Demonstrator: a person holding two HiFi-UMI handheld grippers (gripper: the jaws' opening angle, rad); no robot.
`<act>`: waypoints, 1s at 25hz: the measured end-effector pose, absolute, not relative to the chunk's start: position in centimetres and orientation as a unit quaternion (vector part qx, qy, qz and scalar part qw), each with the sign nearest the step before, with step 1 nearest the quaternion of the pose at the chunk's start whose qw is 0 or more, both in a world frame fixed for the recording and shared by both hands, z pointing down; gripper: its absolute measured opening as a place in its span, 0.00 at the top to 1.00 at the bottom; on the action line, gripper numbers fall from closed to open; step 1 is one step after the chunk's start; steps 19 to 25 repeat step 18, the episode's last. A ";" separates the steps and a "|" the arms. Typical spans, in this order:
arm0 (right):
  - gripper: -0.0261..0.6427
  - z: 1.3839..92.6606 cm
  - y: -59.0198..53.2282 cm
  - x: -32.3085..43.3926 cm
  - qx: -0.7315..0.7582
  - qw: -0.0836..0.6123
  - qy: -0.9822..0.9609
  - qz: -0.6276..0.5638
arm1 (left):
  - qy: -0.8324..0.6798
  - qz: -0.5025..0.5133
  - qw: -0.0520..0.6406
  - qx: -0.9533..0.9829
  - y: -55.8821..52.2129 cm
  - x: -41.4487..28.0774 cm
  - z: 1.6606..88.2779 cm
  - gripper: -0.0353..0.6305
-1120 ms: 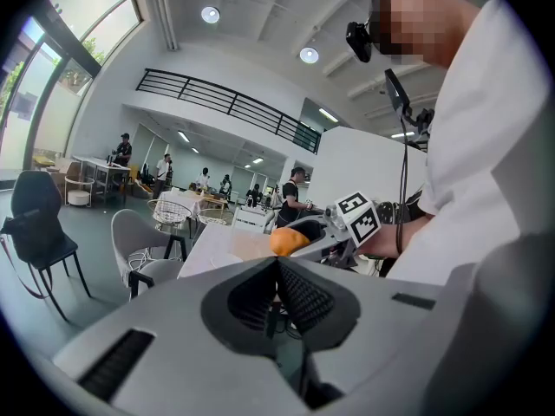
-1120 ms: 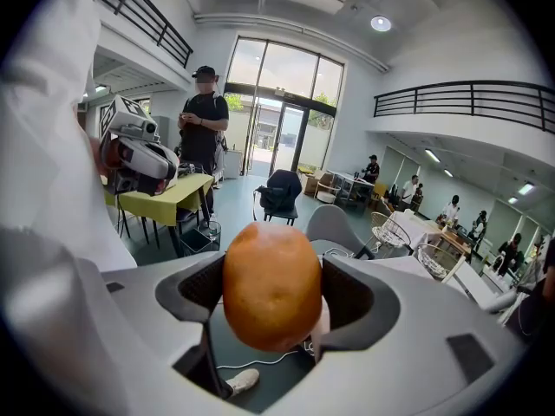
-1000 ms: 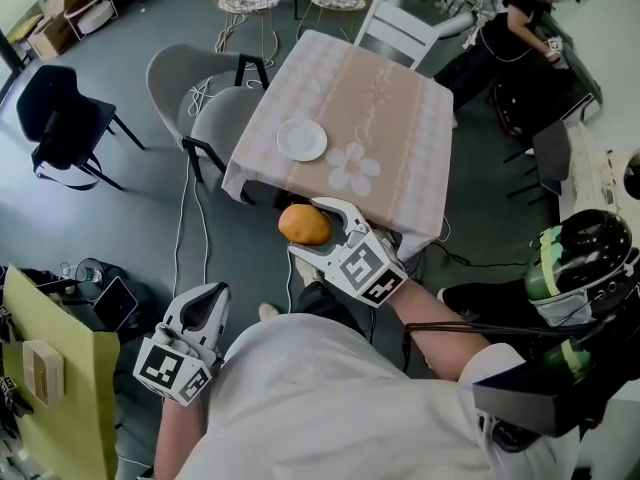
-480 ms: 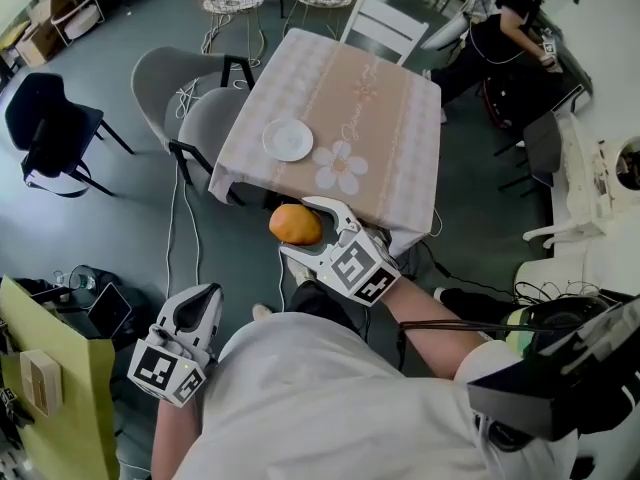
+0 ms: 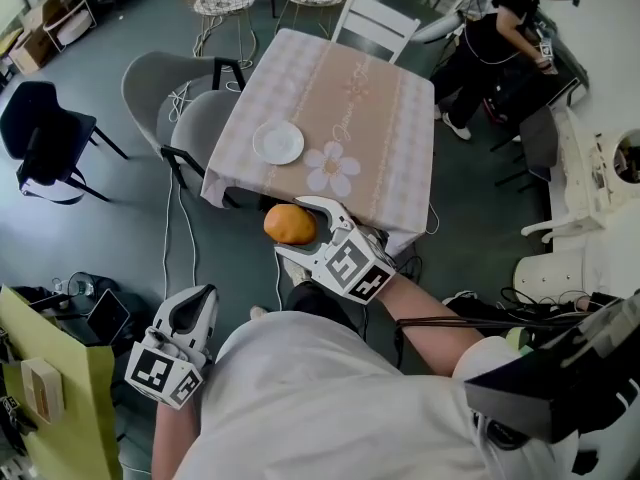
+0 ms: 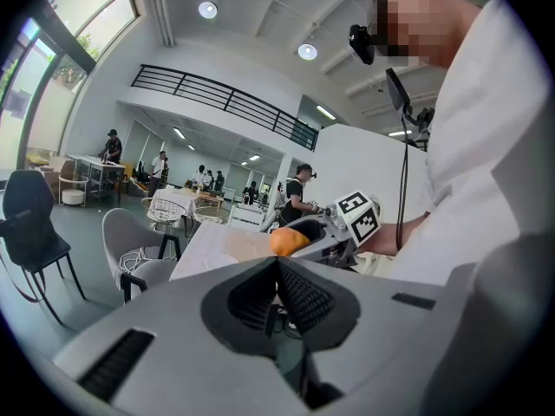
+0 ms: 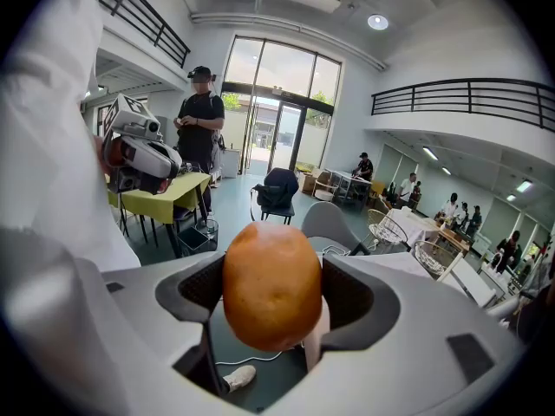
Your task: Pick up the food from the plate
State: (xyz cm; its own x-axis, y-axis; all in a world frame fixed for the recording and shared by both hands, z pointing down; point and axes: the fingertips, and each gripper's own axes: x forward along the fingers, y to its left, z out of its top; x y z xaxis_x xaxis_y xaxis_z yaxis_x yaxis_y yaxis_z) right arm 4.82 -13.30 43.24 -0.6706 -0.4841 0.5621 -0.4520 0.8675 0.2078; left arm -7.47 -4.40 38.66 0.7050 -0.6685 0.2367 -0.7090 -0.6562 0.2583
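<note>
Head camera has swung over the last second: the tabletop [image 5: 380,118] and plate [image 5: 278,142] have slid left in my view. The right gripper [image 5: 292,232] and its orange [image 5: 290,223] drifted left too, and the left gripper [image 5: 193,303] edged left a little. The green-and-black helmet at lower right has dropped out of sight. The person in black [image 5: 495,18] has shifted stance.

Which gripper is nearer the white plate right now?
Right. The right gripper, shut on the orange, hangs just off the table edge near the plate; the left gripper is farther back, by the person's side.
</note>
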 end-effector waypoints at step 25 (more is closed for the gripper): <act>0.43 45.0 -19.7 9.3 0.264 0.331 -0.906 -0.009 | -0.380 0.066 0.167 0.907 -10.9 -4.5 38.9 0.93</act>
